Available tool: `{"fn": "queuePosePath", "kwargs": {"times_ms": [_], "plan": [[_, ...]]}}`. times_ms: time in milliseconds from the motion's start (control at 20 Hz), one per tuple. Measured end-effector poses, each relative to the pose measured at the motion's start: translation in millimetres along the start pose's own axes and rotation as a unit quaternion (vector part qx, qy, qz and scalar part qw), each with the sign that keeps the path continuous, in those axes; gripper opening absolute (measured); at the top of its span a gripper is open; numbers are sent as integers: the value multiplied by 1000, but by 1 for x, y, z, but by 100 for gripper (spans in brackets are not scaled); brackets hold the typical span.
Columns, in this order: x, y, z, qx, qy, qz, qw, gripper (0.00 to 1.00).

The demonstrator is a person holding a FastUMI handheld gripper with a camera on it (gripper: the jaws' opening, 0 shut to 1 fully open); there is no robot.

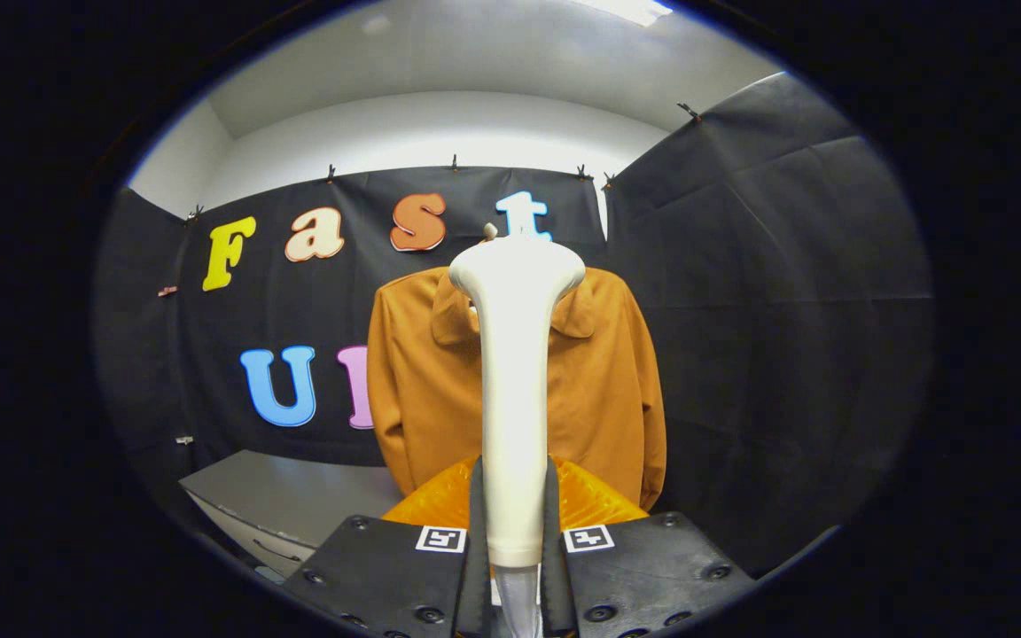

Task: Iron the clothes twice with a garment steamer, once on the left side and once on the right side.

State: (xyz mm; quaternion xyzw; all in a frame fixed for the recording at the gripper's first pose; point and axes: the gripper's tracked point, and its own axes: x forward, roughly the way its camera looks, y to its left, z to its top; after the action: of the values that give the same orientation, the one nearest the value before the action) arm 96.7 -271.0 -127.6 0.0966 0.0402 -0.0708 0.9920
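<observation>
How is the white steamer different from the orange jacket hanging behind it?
The steamer is white, hard-looking and narrow, while the jacket is orange-brown, soft cloth and much wider. The steamer stands upright, clamped between the fingers of the gripper, while the jacket hangs beyond them against the black cloth wall, touched by no finger. The steamer's flared head sits in front of the jacket's collar. Both are roughly upright.
</observation>
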Motion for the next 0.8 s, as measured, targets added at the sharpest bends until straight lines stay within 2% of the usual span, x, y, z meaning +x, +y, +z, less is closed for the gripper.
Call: {"fn": "queuePosePath", "kwargs": {"times_ms": [350,800], "plan": [[44,-36,18,-4,-22,-18,1000,25],[105,-57,-44,2,23,-21,1000,25]]}}
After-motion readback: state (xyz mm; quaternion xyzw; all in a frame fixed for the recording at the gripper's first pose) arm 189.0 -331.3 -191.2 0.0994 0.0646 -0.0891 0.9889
